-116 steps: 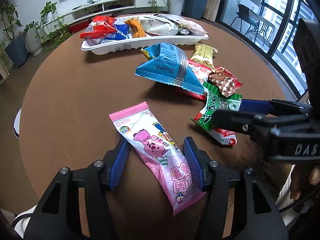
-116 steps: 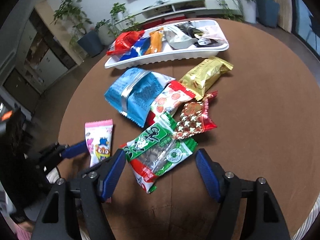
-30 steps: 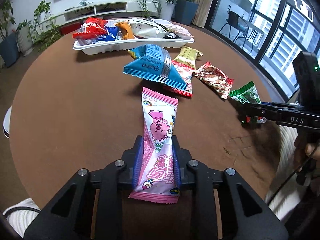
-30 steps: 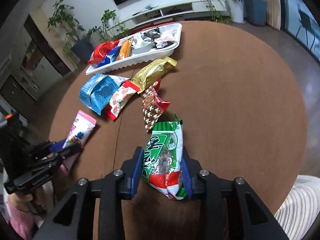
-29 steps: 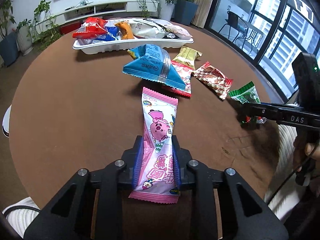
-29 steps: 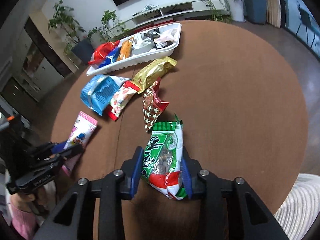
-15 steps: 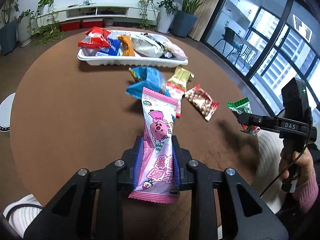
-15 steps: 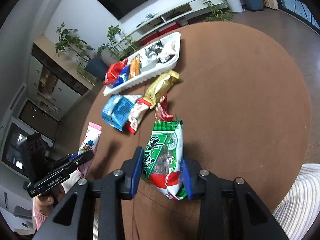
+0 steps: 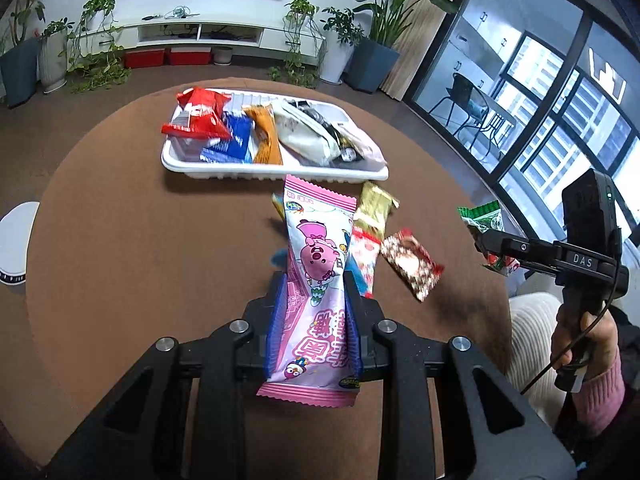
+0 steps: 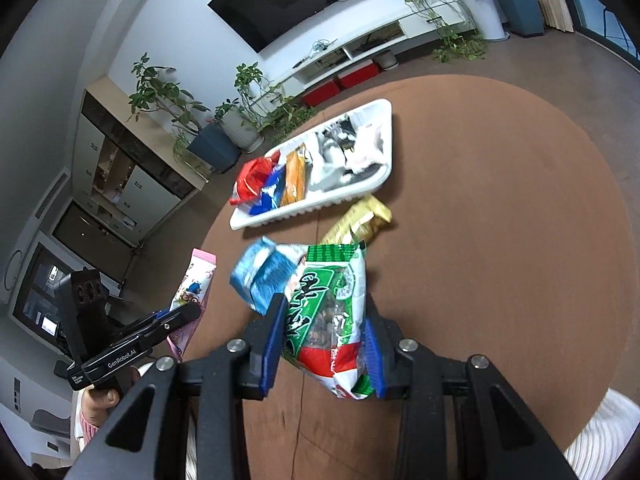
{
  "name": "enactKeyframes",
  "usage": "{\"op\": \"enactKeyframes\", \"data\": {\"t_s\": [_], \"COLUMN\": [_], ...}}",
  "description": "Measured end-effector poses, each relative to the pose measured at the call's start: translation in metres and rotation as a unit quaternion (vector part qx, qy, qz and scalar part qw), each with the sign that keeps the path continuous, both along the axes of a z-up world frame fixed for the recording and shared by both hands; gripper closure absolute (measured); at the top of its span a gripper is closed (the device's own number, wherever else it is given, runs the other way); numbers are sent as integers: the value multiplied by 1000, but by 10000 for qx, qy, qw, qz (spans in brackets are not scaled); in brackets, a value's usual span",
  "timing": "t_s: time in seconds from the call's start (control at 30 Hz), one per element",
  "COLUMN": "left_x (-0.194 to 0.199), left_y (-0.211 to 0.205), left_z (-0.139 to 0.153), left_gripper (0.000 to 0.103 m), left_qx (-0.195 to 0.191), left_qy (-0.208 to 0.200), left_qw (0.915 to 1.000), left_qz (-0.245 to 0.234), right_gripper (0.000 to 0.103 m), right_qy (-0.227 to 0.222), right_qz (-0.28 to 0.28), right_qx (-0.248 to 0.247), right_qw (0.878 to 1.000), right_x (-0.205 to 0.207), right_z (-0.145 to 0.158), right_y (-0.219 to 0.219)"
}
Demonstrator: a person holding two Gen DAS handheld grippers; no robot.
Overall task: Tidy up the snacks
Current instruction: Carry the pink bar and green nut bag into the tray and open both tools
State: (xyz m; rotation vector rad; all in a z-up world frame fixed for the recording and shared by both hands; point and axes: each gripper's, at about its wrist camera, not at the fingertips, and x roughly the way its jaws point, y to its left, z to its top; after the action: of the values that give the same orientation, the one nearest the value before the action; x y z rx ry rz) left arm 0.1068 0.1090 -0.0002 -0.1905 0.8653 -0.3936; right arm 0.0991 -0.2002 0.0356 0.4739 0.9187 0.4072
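We see the left gripper (image 9: 314, 320) clamped on a pink snack packet (image 9: 316, 280), its blue pads pressing both long sides, the packet standing out ahead of the fingers and held clear above the round brown tabletop (image 9: 120, 240). The right gripper (image 10: 324, 344) is likewise closed on a green snack packet (image 10: 328, 308), squeezed between its pads and lifted off the surface.

Toward the far edge of the tabletop lies a white tray (image 9: 272, 171), already holding a red packet (image 9: 198, 116), a blue one (image 9: 234, 140), an orange one (image 9: 266, 138) and several pale and dark wrappers on its right half. On the bare surface between the tray and us, near the middle of the tabletop, we find a gold packet (image 9: 374, 210), a red-and-white strawberry packet (image 9: 362, 252) and a brown-and-red patterned packet (image 9: 412, 266); a light blue bag (image 10: 262, 276) lies just beside them, mostly hidden behind the pink packet in the left wrist view.

A hand (image 9: 580, 336) in a pink sleeve grips the right gripper's handle past the tabletop's near right edge.
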Motion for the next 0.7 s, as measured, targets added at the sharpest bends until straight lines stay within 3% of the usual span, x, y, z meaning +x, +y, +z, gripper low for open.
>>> {"op": "enactKeyframes", "data": {"t_s": [0.7], "left_x": [113], "left_y": [9], "left_z": [20], "left_gripper": [79], "left_qx": [23], "left_qy": [173], "left_qw": [9997], "left_qz": [174], "right_gripper": [65], "right_qy": [-181], "right_qz": [129], "right_qx": [-52], "right_qw": [9997], "right_x": [121], "right_z": [10], "right_y": [-1]}}
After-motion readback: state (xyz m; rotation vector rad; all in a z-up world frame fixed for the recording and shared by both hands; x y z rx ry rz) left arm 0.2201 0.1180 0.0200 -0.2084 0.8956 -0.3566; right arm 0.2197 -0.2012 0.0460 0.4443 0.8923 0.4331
